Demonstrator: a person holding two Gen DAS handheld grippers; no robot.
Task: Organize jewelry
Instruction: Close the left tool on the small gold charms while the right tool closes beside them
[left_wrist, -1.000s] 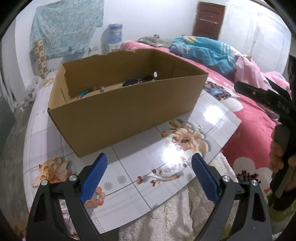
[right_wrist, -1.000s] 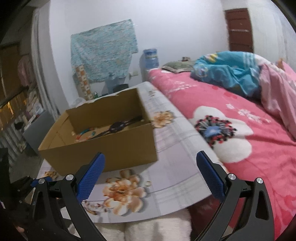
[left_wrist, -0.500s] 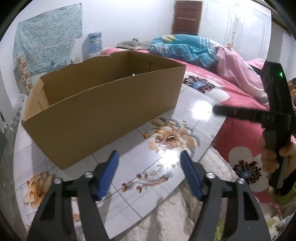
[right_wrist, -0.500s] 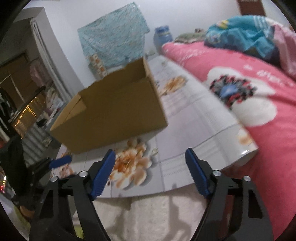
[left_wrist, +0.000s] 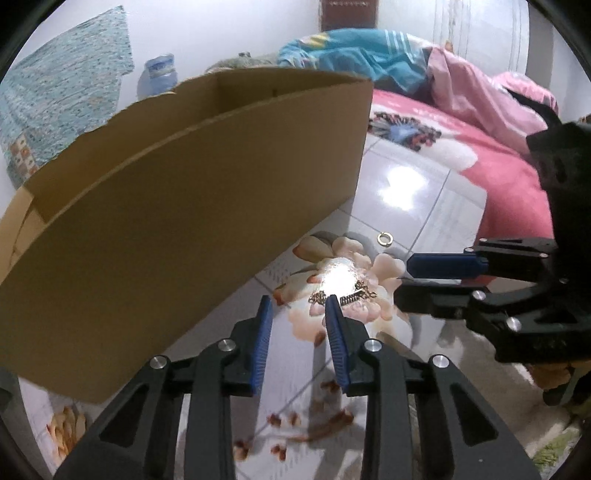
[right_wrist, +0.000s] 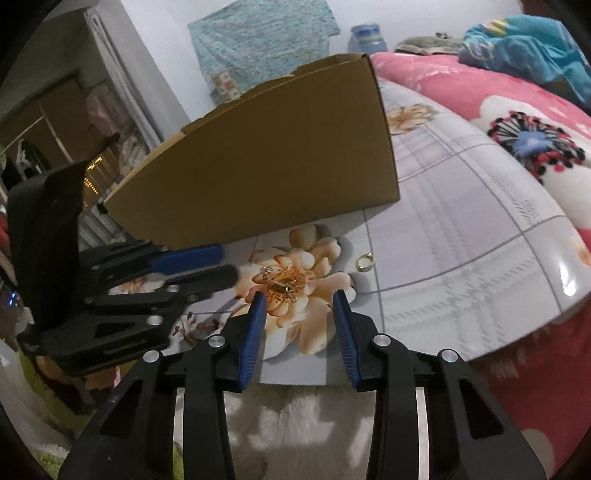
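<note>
A thin gold chain (left_wrist: 345, 297) lies on the orange flower print of the tiled table; it also shows in the right wrist view (right_wrist: 279, 282). A small gold ring (left_wrist: 385, 238) lies beyond it, also seen in the right wrist view (right_wrist: 364, 261). My left gripper (left_wrist: 298, 302) is open, low over the table, its tips just short of the chain. My right gripper (right_wrist: 298, 296) is open and empty, close to the chain from the other side. A brown cardboard box (left_wrist: 177, 206) stands behind; its inside is hidden.
The box (right_wrist: 266, 158) walls off the table's far side. The table edge (right_wrist: 480, 343) drops to a white rug (right_wrist: 295, 424). A bed with a pink flowered cover (left_wrist: 480, 155) lies right. Each gripper shows in the other's view: right (left_wrist: 424, 280), left (right_wrist: 225, 264).
Both grippers have come down and in toward the chain on the flower print. Both have narrowed their jaws. The box now hides its contents from view.
</note>
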